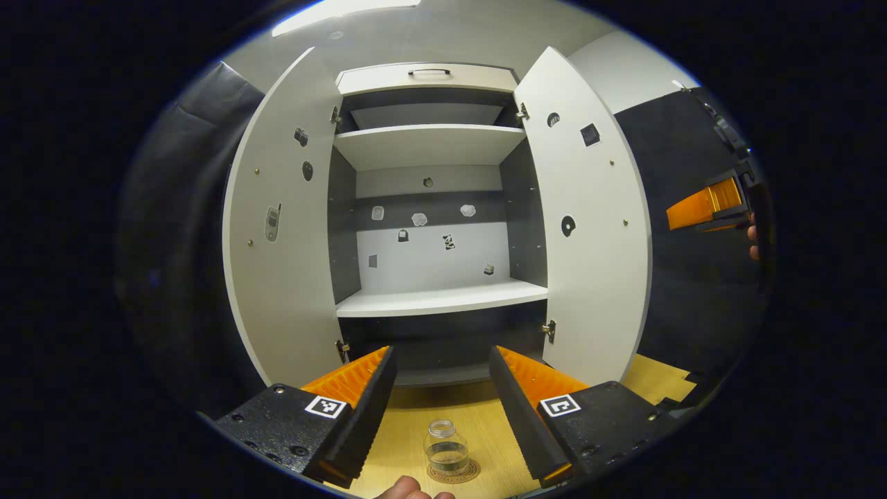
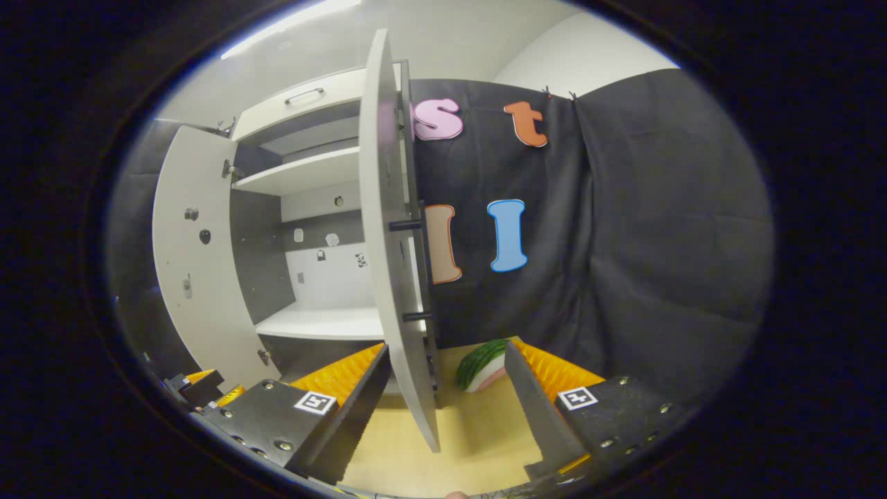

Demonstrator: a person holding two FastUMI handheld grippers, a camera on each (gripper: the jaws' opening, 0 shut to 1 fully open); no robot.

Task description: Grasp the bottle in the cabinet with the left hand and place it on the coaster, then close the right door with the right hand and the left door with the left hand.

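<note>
On the bench (image 1: 409, 430), near its front edge, the bottle (image 1: 447, 449) stands upright on the coaster (image 1: 453, 473) between the spread, empty left tongs (image 1: 443, 409), while the right tongs (image 2: 443, 409), also spread, straddle the open right door (image 2: 388, 263).

Left gripper (image 1: 443, 409) jaws spread wide; right gripper (image 2: 443, 402) jaws likewise.
</note>
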